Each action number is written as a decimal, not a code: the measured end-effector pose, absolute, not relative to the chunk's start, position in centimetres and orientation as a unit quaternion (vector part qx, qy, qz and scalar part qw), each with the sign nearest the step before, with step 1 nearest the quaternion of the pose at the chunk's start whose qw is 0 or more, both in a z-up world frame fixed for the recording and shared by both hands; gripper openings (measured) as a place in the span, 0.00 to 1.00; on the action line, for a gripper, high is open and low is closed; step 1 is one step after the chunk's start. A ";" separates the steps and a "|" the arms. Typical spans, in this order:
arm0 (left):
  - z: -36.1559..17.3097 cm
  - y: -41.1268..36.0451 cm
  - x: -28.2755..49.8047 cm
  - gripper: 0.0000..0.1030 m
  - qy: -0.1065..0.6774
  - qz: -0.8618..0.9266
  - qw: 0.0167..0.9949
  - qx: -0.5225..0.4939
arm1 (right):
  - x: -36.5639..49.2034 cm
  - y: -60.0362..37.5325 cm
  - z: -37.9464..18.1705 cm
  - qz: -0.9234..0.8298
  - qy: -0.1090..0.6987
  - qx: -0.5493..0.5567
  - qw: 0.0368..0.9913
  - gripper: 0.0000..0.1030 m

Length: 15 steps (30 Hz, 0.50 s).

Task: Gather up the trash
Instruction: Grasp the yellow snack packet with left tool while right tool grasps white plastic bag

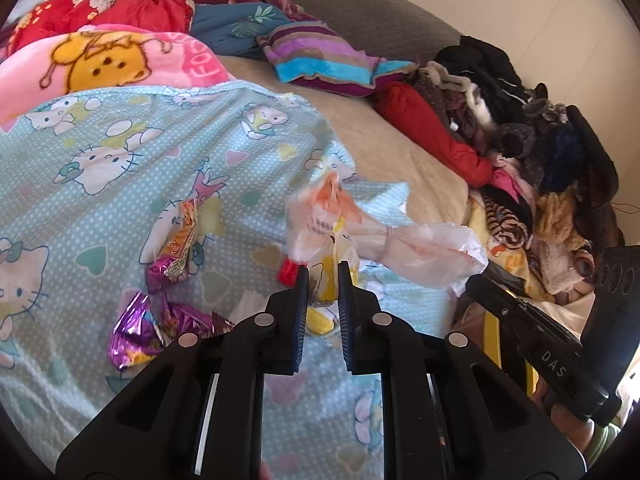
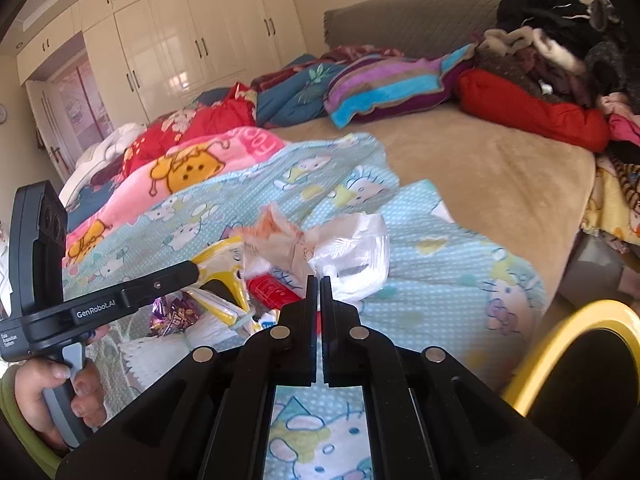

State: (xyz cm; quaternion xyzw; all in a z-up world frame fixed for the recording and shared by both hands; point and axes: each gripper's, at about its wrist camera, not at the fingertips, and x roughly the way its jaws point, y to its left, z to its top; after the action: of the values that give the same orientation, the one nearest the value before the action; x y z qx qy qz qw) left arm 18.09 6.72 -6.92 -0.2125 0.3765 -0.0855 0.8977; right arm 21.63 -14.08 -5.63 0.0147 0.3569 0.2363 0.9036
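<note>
On blanket (image 1: 120, 152): plastic bag (image 2: 352, 248) (wrappers apparently inside) pinched by both grippers.

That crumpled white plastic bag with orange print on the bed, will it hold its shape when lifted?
Probably not. The crumpled white plastic bag with orange print looks thin and creased, so it should sag and feel light. Its knotted middle may keep it bunched.

left wrist: close, angled down | right wrist: same | shared: white bag (image 1: 424, 252) (image 2: 352, 256)
</note>
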 end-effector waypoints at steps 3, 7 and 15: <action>-6.1 6.4 17.5 0.09 0.369 -0.093 0.900 -0.211 | 20.9 -14.9 -5.1 0.231 0.352 0.021 0.907 0.02; -4.8 6.0 17.0 0.09 0.356 -0.102 0.906 -0.207 | 20.0 -15.6 -4.5 0.228 0.346 0.024 0.910 0.02; -2.9 4.7 15.8 0.09 0.338 -0.119 0.913 -0.197 | 18.0 -16.6 -3.3 0.225 0.331 0.026 0.916 0.01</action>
State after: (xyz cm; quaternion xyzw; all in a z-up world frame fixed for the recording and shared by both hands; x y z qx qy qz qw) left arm 15.81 4.74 -2.86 -0.1975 0.3379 -0.1186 0.9126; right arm 18.01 -16.64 -3.31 0.0259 0.3309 0.2245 0.9162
